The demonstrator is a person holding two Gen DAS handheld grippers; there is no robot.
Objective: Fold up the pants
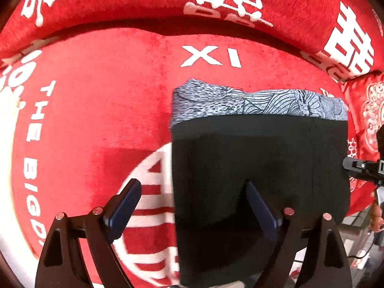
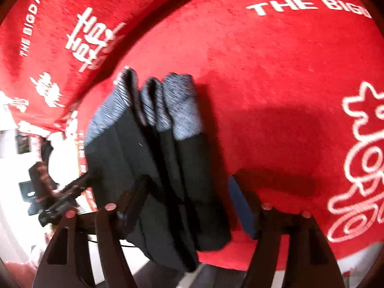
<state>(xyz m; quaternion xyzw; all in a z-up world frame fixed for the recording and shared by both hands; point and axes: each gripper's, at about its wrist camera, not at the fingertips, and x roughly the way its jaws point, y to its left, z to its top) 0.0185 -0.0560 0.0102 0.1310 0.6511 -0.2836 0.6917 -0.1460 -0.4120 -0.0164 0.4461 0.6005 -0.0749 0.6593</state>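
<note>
Both tongs gape, straddling the folded pants.

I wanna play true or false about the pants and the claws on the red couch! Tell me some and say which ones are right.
1. The pants are folded into a compact stack. True.
2. The pants are all black. False: one end is a grey-blue patterned band.
3. The left claw is squeezed shut on the pants. False: its fingers stand wide apart, one beside the stack and one over it.
4. The pants lie on a red cover with white writing. True.
5. The right claw is empty and far from the pants. False: it is open, with the stack's near end between its fingers.
</note>
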